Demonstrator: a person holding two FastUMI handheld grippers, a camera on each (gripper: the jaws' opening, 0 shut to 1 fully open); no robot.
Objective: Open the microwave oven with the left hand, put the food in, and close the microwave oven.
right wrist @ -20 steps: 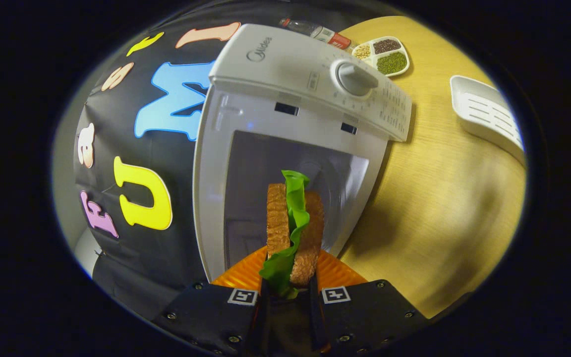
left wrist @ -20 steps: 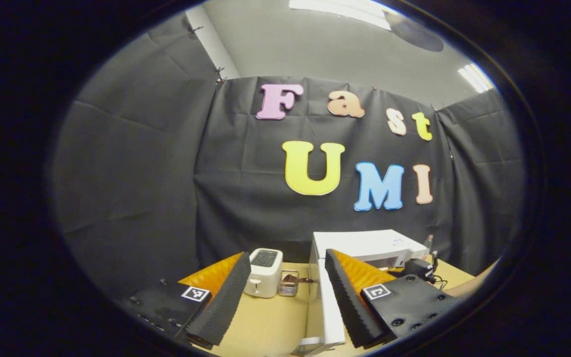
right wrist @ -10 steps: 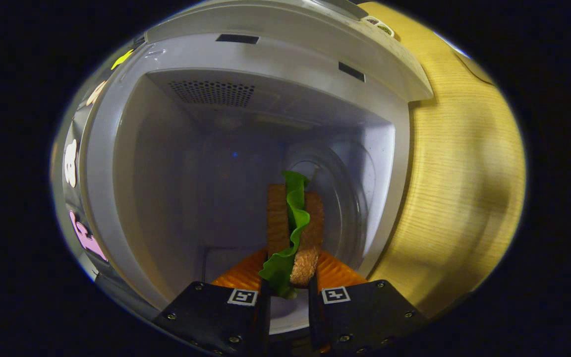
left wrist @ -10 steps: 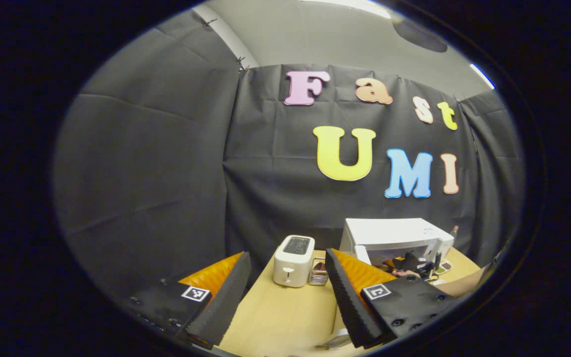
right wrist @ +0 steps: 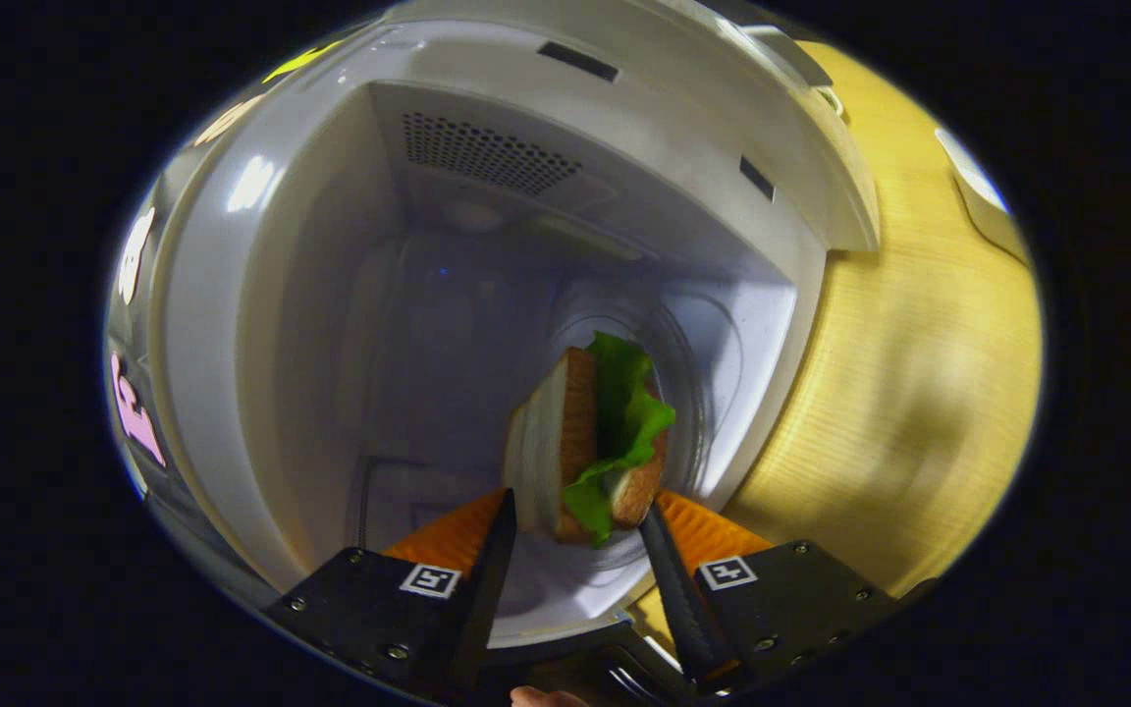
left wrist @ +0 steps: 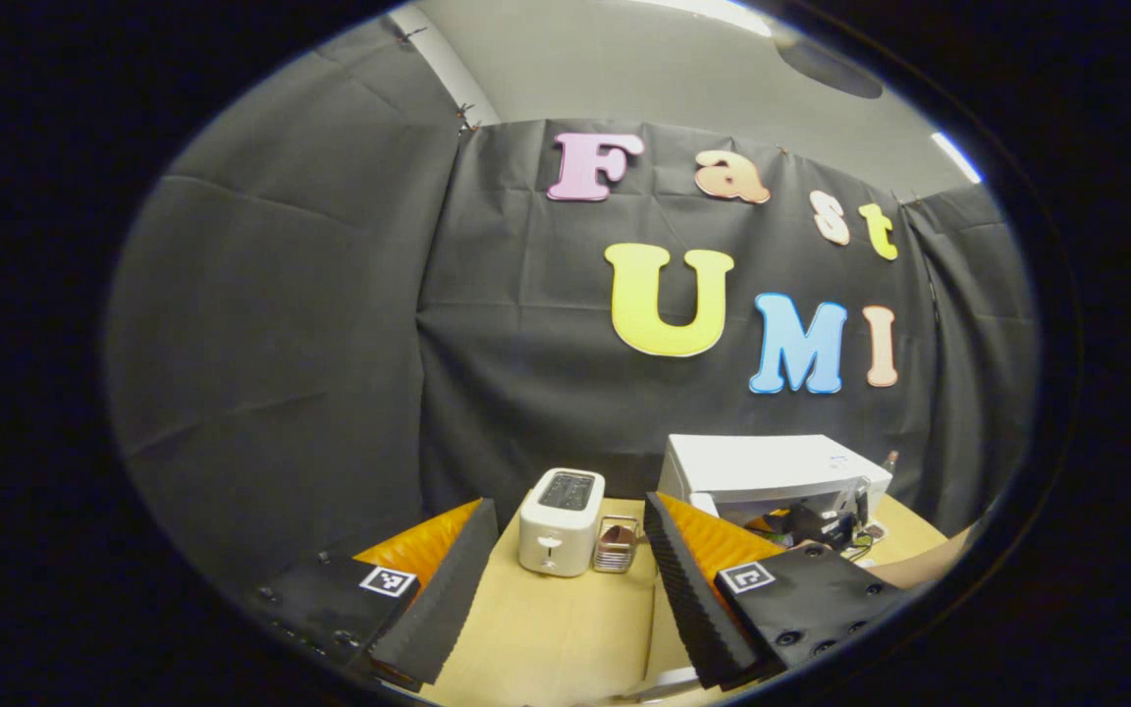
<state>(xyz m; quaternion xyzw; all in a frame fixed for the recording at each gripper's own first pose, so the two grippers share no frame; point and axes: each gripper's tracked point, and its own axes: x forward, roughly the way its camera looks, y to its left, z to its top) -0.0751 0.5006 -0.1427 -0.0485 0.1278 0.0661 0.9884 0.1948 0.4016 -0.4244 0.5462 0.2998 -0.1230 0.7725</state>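
Microwave door open. Right gripper fingers spreading, sandwich dropping inside. Left gripper fingers spread, empty. Closing remains.

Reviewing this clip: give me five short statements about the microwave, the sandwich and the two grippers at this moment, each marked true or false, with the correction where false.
1. The white microwave oven stands with its door open. True.
2. The toasted-bread sandwich with green lettuce lies on the wooden table. False: it is inside the oven cavity, between the right gripper's fingers.
3. The right gripper's jaws are spread wider than the sandwich. True.
4. The left gripper holds the oven door. False: it is open and holds nothing.
5. A white two-slot toaster stands on the table beside the microwave. True.
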